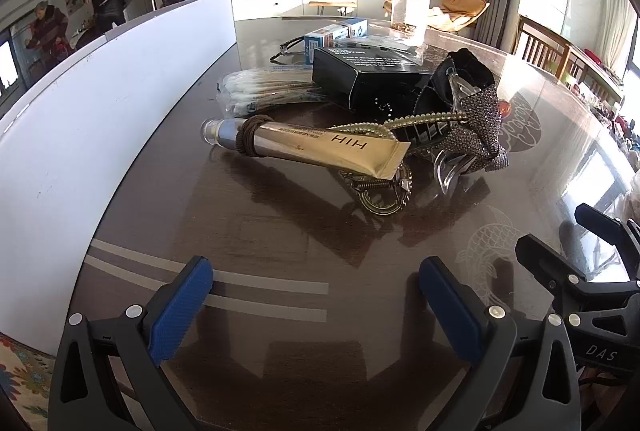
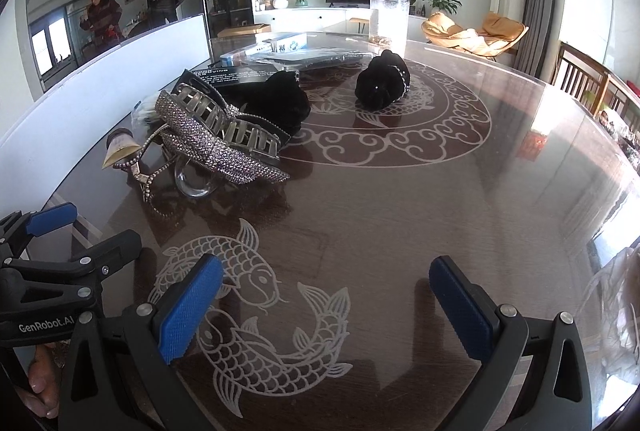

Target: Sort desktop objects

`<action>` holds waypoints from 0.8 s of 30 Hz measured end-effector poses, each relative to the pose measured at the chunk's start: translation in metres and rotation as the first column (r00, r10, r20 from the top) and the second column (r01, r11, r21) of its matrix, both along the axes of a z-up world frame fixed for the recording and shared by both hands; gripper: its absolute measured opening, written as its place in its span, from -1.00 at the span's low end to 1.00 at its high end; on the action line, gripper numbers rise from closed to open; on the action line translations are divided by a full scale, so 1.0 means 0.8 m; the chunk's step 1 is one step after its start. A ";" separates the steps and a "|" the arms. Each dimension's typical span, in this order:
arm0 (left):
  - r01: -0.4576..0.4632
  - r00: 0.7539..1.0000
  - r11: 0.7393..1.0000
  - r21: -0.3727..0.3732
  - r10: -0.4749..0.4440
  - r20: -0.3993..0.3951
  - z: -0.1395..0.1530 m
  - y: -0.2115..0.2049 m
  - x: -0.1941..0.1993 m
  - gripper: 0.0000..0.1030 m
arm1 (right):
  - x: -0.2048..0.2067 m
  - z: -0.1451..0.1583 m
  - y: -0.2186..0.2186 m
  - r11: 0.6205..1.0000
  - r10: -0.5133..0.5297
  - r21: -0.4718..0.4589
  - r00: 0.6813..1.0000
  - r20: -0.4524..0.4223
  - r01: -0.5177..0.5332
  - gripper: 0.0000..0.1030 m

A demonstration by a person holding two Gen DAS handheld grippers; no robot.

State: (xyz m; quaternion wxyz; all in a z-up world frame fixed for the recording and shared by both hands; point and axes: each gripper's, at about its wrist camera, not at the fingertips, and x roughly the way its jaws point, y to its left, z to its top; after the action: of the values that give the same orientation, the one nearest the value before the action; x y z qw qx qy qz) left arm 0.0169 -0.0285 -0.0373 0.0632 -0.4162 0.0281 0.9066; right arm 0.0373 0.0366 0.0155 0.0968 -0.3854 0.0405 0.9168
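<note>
Two tongs hang over the dark shiny bench (image 2: 400, 199), both tipped down. The left tongs (image 1: 316, 295) are wide open and hold nothing. The right tongs (image 2: 326, 295) are wide open too, with only the drawn fish (image 2: 256, 315) under them. Bare bench lies between each pair of tongs and the pile of things. In the pile, a gold tube (image 1: 316, 147) lies flat in front, with a brown hair band (image 1: 250, 135) wrapped around it. A sparkly hair clip (image 2: 224, 143) sits just beside the tube's flat end, touching a black box (image 1: 368, 71). A black fluffy scrunchie (image 2: 382, 85) sits well apart from the pile, out in the open. A tall white board (image 1: 100, 119) stands along the left edge of the bench, close to the tube. The right side of the bench is wide and bare, all the way to its round edge.
</note>
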 end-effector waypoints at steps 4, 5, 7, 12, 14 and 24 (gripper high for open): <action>0.024 1.000 1.000 0.003 -0.024 -0.007 0.001 -0.006 0.005 1.00 | 0.001 0.001 -0.001 1.000 0.002 -0.004 1.000 -0.004 -0.002 1.00; 0.025 1.000 1.000 0.002 -0.025 -0.008 0.003 -0.007 0.006 1.00 | 0.001 0.001 -0.001 1.000 0.002 -0.005 1.000 -0.003 -0.002 1.00; 0.023 1.000 1.000 0.004 -0.023 -0.006 0.002 -0.006 0.005 1.00 | 0.001 0.000 0.000 1.000 0.001 -0.008 1.000 -0.004 -0.001 1.00; 0.024 1.000 1.000 0.002 -0.024 -0.006 0.004 -0.008 0.008 1.00 | 0.001 0.000 0.002 1.000 -0.003 -0.014 1.000 -0.003 0.003 1.00; 0.027 1.000 1.000 0.001 -0.027 -0.007 0.006 -0.008 0.009 1.00 | 0.000 0.000 0.002 1.000 -0.003 -0.015 1.000 -0.002 0.003 1.00; 0.036 0.999 0.999 -0.001 -0.036 -0.004 0.007 -0.005 0.008 1.00 | -0.006 -0.001 0.005 0.999 0.014 -0.036 1.000 0.021 -0.013 1.00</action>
State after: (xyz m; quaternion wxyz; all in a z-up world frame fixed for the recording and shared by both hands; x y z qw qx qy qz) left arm 0.0231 -0.0327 -0.0316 0.0792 -0.4140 0.0362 0.9061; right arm 0.0322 0.0408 0.0143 0.0841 -0.3970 0.0531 0.9124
